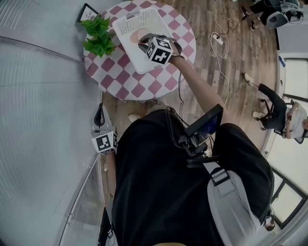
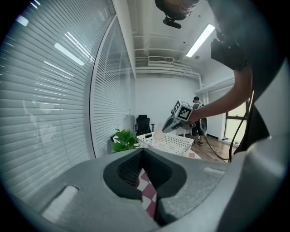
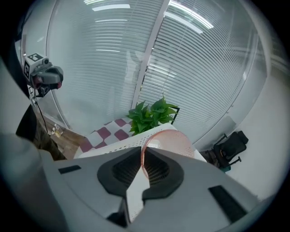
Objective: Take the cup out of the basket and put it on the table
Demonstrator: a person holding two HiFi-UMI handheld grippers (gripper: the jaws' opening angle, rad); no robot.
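The checkered tabletop (image 1: 144,89) has bare cloth on your side of the basket (image 1: 126,25), and the plant (image 1: 98,36) crowds the basket's left. Your right tongs (image 3: 142,165) pinch the pink cup (image 3: 174,140) by one thin wall at the rim, and it hangs over the basket. I judge that grip shallow. A quick swing could let the cup slip, or its base could clip the basket's wall. Your left tongs (image 2: 146,183) are pressed together, empty, low at your side. The framed card (image 1: 87,12) is too small to read, and no brand shows.
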